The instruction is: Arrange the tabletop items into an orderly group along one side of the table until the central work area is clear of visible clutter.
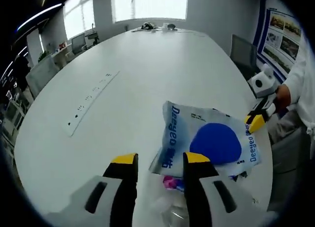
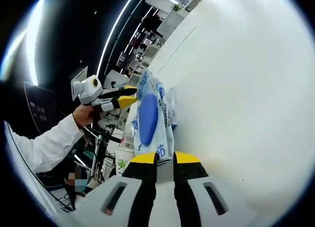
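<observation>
Your left gripper (image 1: 160, 160), at the bottom centre of the left gripper view, has its yellow-tipped jaws apart, and nothing is between them. Just beyond the jaws lies the pale blue plastic packet with a dark blue oval and blue lettering (image 1: 209, 138), near the lower right edge of the long white oval table (image 1: 147, 69). A small pink item (image 1: 171, 182) and something of clear plastic (image 1: 172, 210) lie under its near end; I cannot tell what they are.

In the right gripper view, your right gripper (image 2: 164, 159) at the bottom centre has its jaws narrow, with the tips at the packet's end. I cannot tell if they pinch it.

The packet looks light, soft and slippery, so it will probably bend and sag. Take it by a flat sealed edge, not by the puffy middle.
</observation>
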{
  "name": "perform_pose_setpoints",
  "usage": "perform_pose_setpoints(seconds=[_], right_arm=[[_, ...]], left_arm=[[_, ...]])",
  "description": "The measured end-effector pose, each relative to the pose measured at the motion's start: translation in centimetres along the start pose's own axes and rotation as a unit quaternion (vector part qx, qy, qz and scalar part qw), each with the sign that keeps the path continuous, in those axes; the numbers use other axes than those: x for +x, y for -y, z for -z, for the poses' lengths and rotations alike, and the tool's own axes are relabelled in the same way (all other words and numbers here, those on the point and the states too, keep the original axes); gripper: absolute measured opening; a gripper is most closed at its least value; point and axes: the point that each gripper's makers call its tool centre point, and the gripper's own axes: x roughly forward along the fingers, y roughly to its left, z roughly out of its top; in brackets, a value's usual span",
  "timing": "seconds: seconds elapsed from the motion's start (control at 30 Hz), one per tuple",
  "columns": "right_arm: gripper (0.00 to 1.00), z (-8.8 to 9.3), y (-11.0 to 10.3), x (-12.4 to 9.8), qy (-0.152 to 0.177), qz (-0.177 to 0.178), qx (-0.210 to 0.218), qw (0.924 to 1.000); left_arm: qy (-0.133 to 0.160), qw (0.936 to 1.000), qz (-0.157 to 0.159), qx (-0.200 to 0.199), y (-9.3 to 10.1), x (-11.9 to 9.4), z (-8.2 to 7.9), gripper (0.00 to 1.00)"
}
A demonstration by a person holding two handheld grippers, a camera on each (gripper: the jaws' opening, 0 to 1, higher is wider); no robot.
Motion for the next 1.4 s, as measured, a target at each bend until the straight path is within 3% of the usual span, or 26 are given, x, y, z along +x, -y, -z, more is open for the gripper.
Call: perform_pose_setpoints(seconds=[0.13, 0.3, 0.57, 0.93, 1.4], right_arm=[[0.10, 0.0, 0.0, 0.0, 0.002, -0.001, 0.004, 1.0000], [0.10, 0.0, 0.0, -0.1, 0.004, -0.002, 0.006, 1.0000], [0.08, -0.3, -0.2, -0.2, 0.013, -0.004, 0.013, 0.9998], [0.06, -1.0, -1.0, -0.7, 0.024, -0.014, 0.017, 0.9995], [0.03, -3.1, -3.1, -1.7, 0.040, -0.034, -0.002, 0.9986]], left_arm=[[-0.018, 0.9995, 0.002, 0.027, -0.1, 0.6, 0.5, 0.20], [-0.031, 0.9972, 0.021, 0.065, 0.6, 0.8, 0.9, 0.13], [-0.034, 0.9970, 0.024, 0.065, 0.8, 0.5, 0.9, 0.01], [-0.032, 0.9978, 0.021, 0.054, 1.1, -0.5, 0.7, 0.00], [-0.006, 0.9998, -0.001, 0.017, 1.3, -4.0, -0.5, 0.00]])
